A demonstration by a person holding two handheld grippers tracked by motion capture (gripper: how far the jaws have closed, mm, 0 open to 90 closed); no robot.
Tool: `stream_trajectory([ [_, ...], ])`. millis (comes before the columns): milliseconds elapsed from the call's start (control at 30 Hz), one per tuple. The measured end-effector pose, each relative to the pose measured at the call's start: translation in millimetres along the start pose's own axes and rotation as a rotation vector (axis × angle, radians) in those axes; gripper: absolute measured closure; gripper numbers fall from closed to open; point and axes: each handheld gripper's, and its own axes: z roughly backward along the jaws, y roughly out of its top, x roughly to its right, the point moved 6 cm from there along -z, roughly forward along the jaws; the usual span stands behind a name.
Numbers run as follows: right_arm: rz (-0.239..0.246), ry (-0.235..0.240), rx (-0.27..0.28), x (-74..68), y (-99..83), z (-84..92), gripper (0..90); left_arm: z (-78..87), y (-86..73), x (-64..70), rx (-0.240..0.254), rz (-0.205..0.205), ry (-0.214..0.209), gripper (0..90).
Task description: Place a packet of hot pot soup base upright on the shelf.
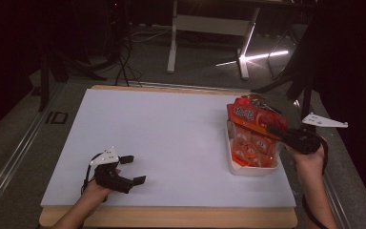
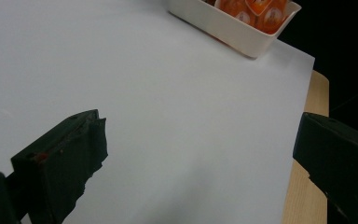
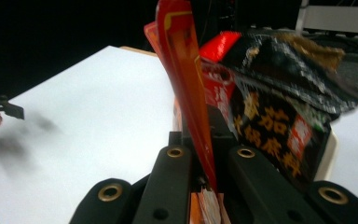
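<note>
My right gripper [image 1: 272, 130] pinches the orange snack bag [image 3: 186, 93] edge over the white bin [image 1: 252, 169]; light, crinkly, slippery. Left gripper [image 1: 133, 169] spread, idle.

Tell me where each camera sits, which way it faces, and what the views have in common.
High view: above the person's side, looking forward and down on the table; forearms and both grippers enter below.
Left gripper view: on the left gripper, looking across the table between open jaws.
Right gripper view: on the right gripper, jaws clamping an orange packet.
Shared: all three views show the white tray.
</note>
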Motion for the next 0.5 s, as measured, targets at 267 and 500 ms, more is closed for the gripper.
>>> stream_trajectory([
  [267,-0.032,0.017,0.022,5.0,-11.6,2.2,89.7,-0.5,-1.4,-0.3,-0.004,0.003,-0.005,2.0],
  [500,-0.002,-0.033,0.018,-1.0,-1.8,5.9,77.6,-0.3,-1.9,-1.7,0.0,0.009,-0.002,1.9],
])
